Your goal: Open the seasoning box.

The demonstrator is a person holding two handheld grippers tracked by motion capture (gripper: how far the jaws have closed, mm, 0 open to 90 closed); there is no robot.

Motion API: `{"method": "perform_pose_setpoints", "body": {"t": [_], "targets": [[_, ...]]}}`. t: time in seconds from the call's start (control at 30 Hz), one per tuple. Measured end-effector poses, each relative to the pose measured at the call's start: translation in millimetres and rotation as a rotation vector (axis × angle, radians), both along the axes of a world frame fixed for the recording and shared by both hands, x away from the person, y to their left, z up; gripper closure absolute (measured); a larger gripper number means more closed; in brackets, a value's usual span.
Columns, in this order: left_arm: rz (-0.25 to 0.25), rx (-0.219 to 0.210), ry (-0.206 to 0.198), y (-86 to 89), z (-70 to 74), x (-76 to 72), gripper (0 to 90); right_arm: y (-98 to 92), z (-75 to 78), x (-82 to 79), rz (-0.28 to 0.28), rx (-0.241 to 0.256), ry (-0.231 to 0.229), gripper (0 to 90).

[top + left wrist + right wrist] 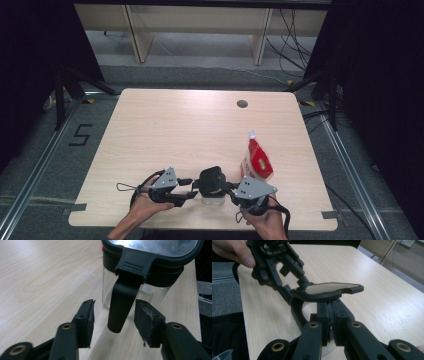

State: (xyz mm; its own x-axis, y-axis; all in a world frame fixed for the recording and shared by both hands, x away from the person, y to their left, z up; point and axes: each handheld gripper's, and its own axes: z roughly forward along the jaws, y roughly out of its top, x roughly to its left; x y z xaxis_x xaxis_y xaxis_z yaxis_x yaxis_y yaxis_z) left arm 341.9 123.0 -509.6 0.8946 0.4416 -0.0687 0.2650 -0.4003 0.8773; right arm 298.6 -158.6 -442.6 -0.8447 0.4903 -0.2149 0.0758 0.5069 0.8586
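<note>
Jar-opening work looks barely begun. Near the table's (150, 130) near edge, at about 6 o'clock, stands a clear glass jar (212, 199) with a black clip-lock lid (211, 178).

On the left, the left gripper (189, 189) comes in from the jar's 9 o'clock. In the left gripper view its jaws stand apart, one on each side of the lid's hanging black latch (122, 302), and neither touches it yet. My guess is that this latch is still to be lifted, since it hangs flat against the glass and the lid sits level on the rim.

On the right, the right gripper (231, 191) comes in from 3 o'clock. Seen through its own camera, its jaws are clamped together on the opposite latch (330, 312), just under the lid's edge.

Further right, at about 2 o'clock from the jar, stands a red and white spouted pouch (256, 160). Its print is too small to read. On the floor at 9 o'clock, a taped "5" (81, 134) is legible.
</note>
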Motion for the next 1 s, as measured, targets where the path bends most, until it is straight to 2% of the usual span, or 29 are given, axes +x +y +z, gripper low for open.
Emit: {"method": "perform_pose_setpoints", "body": {"t": [0.1,0.13,0.17,0.2,0.27,0.3,0.37,0.4,0.43,0.53,0.6,0.83,1.0], "targets": [[-0.016,-0.012,-0.025,-1.5,1.7,-1.9,67.3,3.6,3.3,1.3,0.003,0.011,0.0,86.7],[-0.019,0.005,-0.048,-1.0,2.9,-1.8,70.3,5.2,5.1,1.5,0.008,0.006,-0.006,86.7],[-0.016,-0.001,-0.05,-1.6,2.7,-2.2,72.0,7.3,5.9,2.1,0.01,0.008,-0.016,86.7],[-0.001,-0.001,-0.044,-1.8,2.3,-3.8,72.3,8.7,6.8,2.1,0.009,0.007,-0.013,86.7],[-0.003,0.016,-0.055,-1.3,2.8,-4.1,72.7,12.8,9.2,2.6,0.016,0.003,-0.018,86.7],[-0.01,0.005,-0.053,-2.1,2.5,-4.4,72.8,14.8,10.0,3.1,0.021,-0.004,-0.023,86.7],[0.002,0.012,-0.057,-2.9,2.8,-5.9,72.9,19.0,10.8,4.6,0.027,0.004,-0.018,86.7],[-0.007,0.034,-0.077,-3.3,4.1,-5.8,73.0,20.6,11.0,4.8,0.026,0.007,-0.015,86.7],[0.014,0.04,-0.069,-4.1,4.5,-8.0,73.1,22.8,11.7,5.4,0.031,0.01,-0.013,86.7],[0.031,0.042,-0.063,-5.2,5.3,-9.9,73.1,29.3,14.0,6.1,0.032,0.025,-0.007,86.7],[0.03,0.056,-0.068,-5.2,6.1,-11.1,73.1,35.5,16.1,5.9,0.044,0.023,-0.009,86.8],[0.054,0.049,-0.065,-6.6,5.7,-13.9,73.3,54.2,18.9,10.9,0.082,0.014,-0.017,86.8],[0.072,0.082,-0.069,-6.6,7.3,-15.4,73.5,65.5,18.3,12.5,0.085,0.007,-0.012,87.1]]}}
